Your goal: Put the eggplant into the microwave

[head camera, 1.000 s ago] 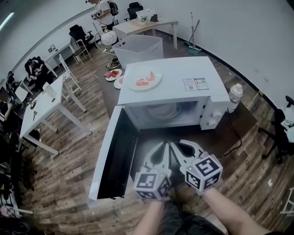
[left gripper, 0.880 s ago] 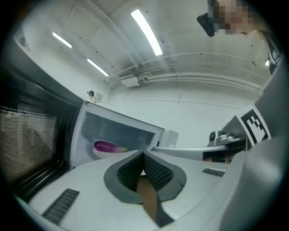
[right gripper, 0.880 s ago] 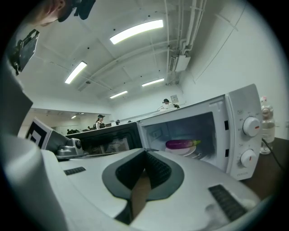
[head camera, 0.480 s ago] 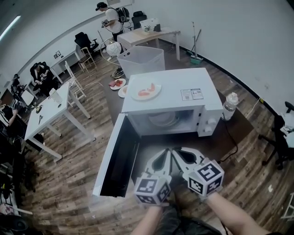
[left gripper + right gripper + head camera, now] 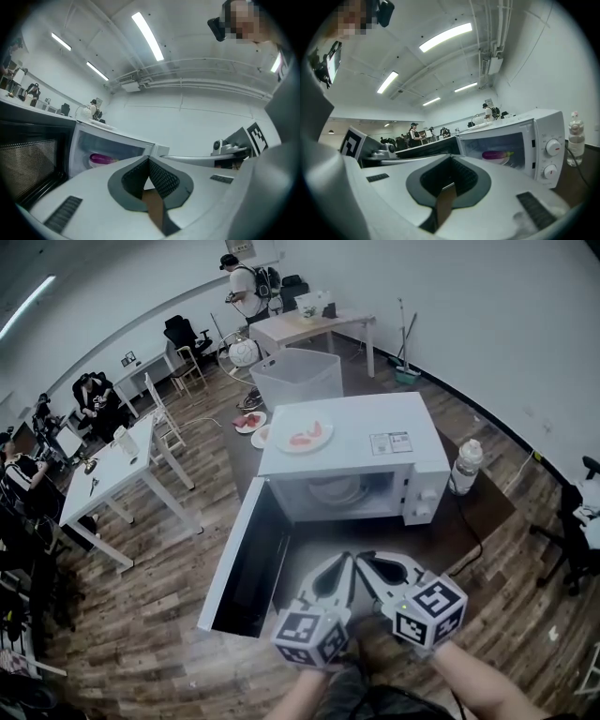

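The long purple eggplant (image 5: 497, 154) with a green stalk end lies on a pale round plate (image 5: 500, 161) inside the white box-shaped microwave (image 5: 356, 432). It shows through the open front in both gripper views. The microwave's door (image 5: 246, 563) stands wide open on the left side, its dark inner face turned toward the head camera. Two round white knobs (image 5: 552, 148) sit one above the other on the control panel to the right of the opening.

The left gripper (image 5: 345, 564) and the right gripper (image 5: 366, 564) are side by side in front of the open microwave, apart from it. Their tips are close to one another and both point toward the cavity. Each has its grey jaws pressed together with nothing between them. In each gripper's own view the dark ribbed pads meet at the tip.

On top of the microwave rests a white dish (image 5: 305, 437) carrying pink-red pieces of food. A clear plastic bottle (image 5: 464, 468) with a white cap stands just beside the microwave's right wall on the dark tabletop (image 5: 487, 507). Behind the microwave stands a large white plastic bin (image 5: 298, 376), on a floor of wooden planks (image 5: 141, 615).
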The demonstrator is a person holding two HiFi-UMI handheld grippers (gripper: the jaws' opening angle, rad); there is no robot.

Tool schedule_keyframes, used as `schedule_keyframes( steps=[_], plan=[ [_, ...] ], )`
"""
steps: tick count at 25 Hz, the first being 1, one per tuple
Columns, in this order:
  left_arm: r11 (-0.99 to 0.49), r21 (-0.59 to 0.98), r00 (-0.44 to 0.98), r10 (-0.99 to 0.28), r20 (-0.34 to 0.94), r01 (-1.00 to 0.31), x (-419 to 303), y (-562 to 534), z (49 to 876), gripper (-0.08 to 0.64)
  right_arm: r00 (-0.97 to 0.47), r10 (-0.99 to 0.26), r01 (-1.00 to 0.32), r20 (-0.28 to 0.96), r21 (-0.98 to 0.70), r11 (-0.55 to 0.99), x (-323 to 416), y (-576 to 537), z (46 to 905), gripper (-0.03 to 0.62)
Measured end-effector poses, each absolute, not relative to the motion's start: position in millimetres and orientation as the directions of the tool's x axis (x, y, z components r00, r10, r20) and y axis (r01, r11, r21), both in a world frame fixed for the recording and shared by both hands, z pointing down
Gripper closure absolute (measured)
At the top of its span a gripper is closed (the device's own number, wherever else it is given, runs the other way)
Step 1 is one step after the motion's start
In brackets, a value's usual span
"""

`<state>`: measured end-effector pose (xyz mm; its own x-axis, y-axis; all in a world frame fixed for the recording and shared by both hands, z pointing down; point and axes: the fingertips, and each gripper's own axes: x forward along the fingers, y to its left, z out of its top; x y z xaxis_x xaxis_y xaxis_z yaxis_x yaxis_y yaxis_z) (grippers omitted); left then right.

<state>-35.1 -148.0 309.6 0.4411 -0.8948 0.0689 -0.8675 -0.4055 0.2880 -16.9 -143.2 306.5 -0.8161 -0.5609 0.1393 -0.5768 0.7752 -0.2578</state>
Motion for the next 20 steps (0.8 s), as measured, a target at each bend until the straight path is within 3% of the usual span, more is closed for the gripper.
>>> schedule_keyframes(
  steps=[20],
  plan=[
    [-0.449, 0.249, 0.481, -0.873, 0.086, -0.858, -13.8, -69.5, 285.4, 0.558, -0.861, -0.497, -0.507, 0.108, -0.261, 0.822, 3.2, -55.7, 276.8, 0.595]
  ],
)
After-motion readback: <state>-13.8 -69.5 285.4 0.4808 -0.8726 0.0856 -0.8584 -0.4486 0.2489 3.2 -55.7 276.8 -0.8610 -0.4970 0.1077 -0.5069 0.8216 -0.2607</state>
